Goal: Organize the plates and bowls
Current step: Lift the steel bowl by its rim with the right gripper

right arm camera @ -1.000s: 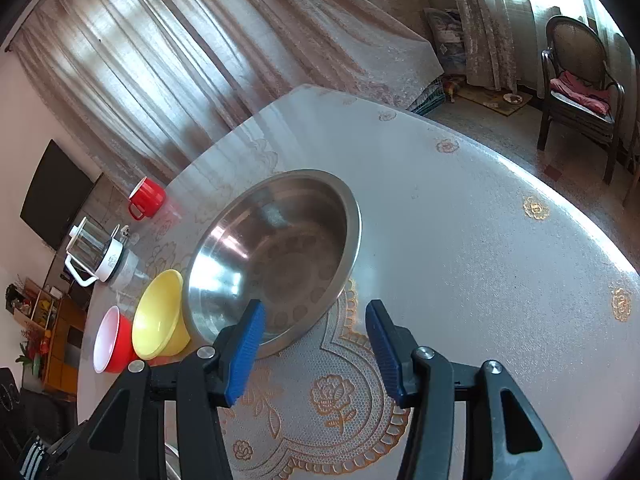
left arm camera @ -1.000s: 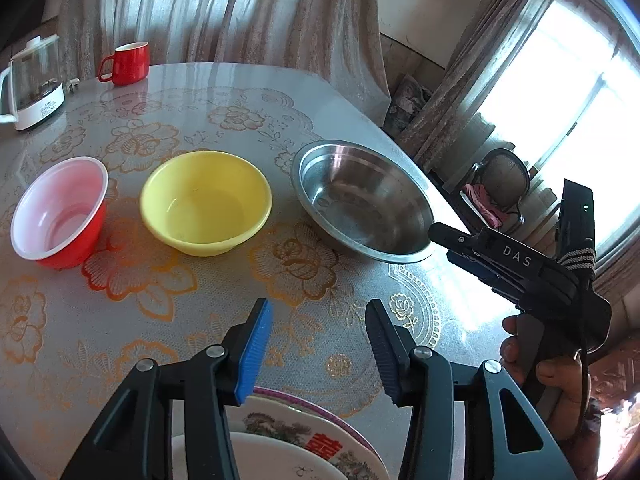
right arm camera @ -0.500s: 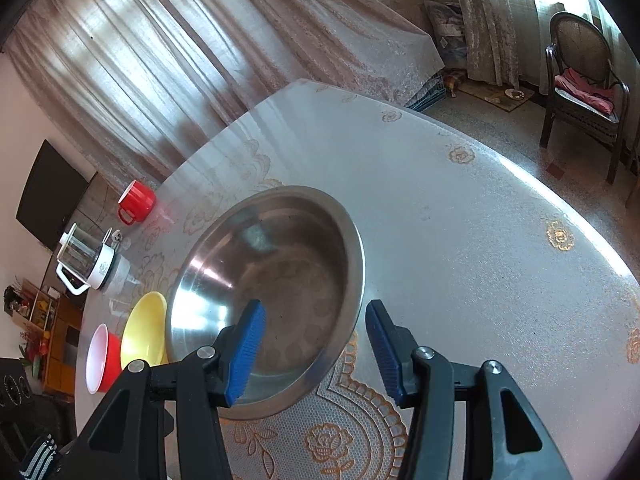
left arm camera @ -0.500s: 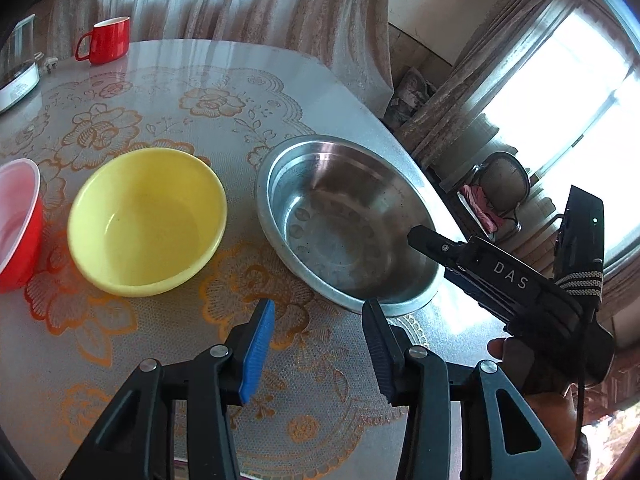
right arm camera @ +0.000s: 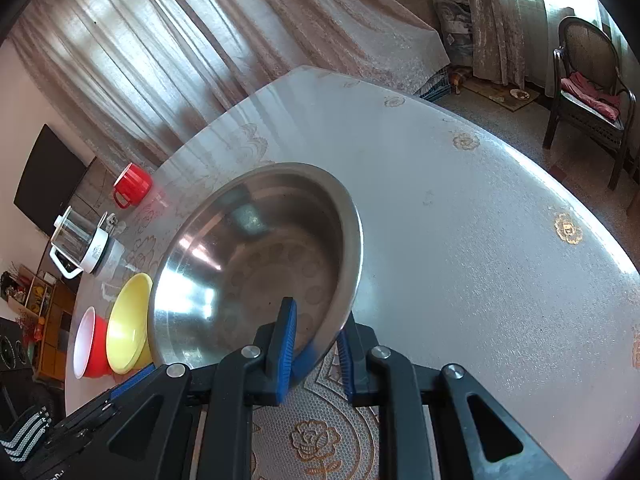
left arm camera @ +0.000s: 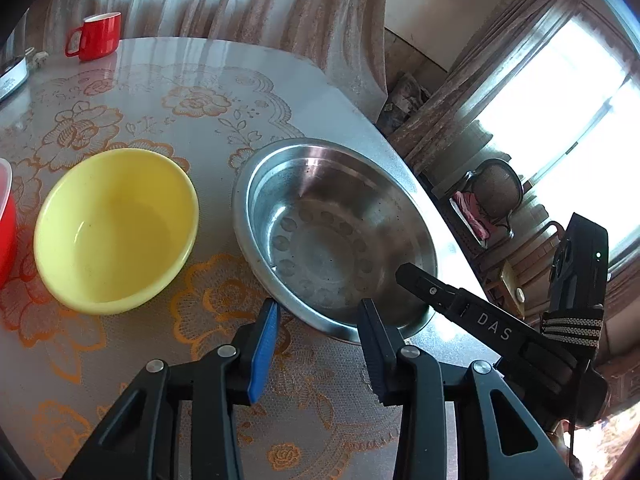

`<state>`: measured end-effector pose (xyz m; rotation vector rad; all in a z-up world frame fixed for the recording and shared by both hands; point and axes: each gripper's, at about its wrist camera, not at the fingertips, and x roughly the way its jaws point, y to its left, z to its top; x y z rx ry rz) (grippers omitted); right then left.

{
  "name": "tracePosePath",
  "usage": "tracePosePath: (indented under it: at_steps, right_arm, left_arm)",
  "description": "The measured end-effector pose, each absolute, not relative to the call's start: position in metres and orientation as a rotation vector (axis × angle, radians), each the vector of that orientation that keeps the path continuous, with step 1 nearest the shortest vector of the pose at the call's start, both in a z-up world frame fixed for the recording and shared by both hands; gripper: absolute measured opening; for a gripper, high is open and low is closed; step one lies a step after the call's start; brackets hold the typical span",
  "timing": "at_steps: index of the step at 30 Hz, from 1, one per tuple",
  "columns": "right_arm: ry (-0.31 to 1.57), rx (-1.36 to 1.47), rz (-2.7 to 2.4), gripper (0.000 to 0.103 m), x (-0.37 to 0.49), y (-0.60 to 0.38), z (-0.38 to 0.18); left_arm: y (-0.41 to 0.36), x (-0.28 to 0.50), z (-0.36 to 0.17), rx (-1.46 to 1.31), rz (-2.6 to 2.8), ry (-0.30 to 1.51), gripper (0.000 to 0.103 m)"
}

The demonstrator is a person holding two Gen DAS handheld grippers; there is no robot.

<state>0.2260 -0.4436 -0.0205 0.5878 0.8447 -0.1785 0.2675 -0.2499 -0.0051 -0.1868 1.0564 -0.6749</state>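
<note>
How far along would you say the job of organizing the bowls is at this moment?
Early. Nothing looks stacked yet: the red bowl, yellow bowl and steel bowl sit side by side on the table. The right gripper is closing on the steel bowl's rim; the left gripper waits open. All nesting remains.

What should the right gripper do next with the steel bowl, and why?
Probably lift the steel bowl a little off the table. The right gripper looks shut on its near rim, one finger inside and one outside, so the grasp seems set. The left gripper hangs open just short of the bowl, holding nothing, and the yellow bowl sits clear beside it.
</note>
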Motion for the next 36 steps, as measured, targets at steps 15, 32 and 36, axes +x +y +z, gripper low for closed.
tracePosePath:
  at_steps: [15, 32, 36]
  right_arm:
    - [0.871, 0.551, -0.080, 0.027, 0.189, -0.431, -0.015]
    - [0.735, 0.677, 0.034, 0.083, 0.203, -0.467, -0.010]
    - [0.742, 0.853, 0.030, 0.080, 0.213, -0.490, -0.026]
  left_arm:
    - [-0.238, 0.224, -0.003, -0.111, -0.685, 1.022, 0.044]
    - [-0.225, 0.254, -0.008, -0.189, -0.628, 1.080, 0.060]
    - [-0.225, 0.256, -0.008, -0.199, -0.602, 1.083, 0.069]
